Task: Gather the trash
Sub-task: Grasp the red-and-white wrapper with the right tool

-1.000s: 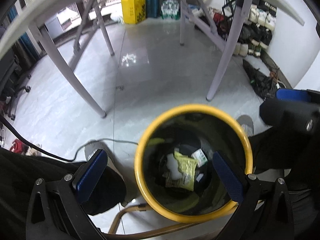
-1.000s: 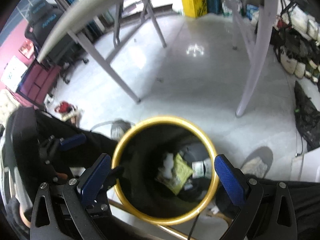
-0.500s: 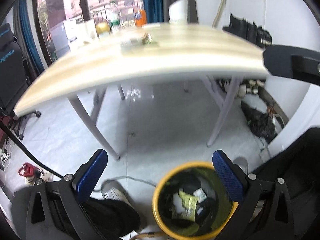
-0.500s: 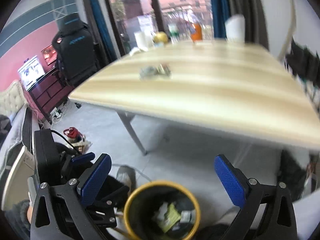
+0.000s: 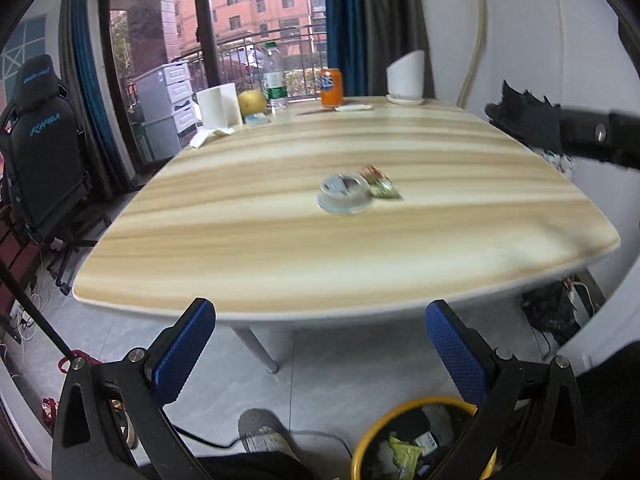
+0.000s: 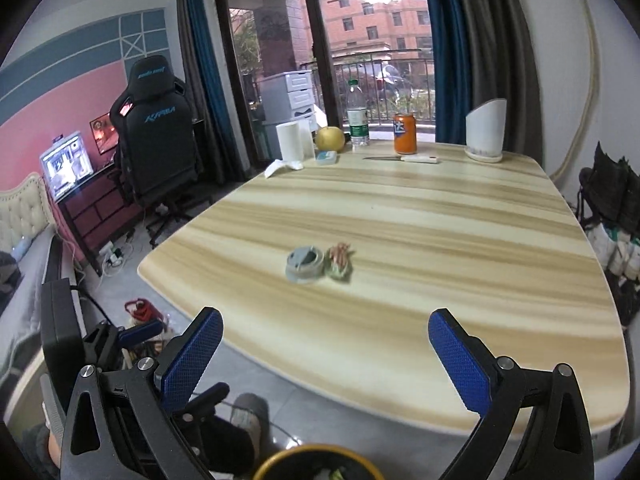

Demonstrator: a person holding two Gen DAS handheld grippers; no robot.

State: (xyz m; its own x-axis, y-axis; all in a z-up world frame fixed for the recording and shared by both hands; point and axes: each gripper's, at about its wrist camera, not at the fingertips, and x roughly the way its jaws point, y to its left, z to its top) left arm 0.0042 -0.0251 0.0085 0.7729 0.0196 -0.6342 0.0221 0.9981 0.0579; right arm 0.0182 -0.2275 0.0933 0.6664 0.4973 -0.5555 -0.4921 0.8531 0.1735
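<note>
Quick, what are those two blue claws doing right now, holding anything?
Left gripper: open, holding nothing.
Right gripper: open, holding nothing.

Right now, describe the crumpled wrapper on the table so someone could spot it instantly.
On the pale striped wooden table, look mid-surface, far from the clutter along the window edge. There a crumpled green-and-red wrapper lies right beside a round grey lidded container; it is the only colourful, wrinkled piece.

Smooth wood-grain table (image 6: 440, 240); blurred wrapper (image 6: 339, 259) looks like shiny foil.
</note>
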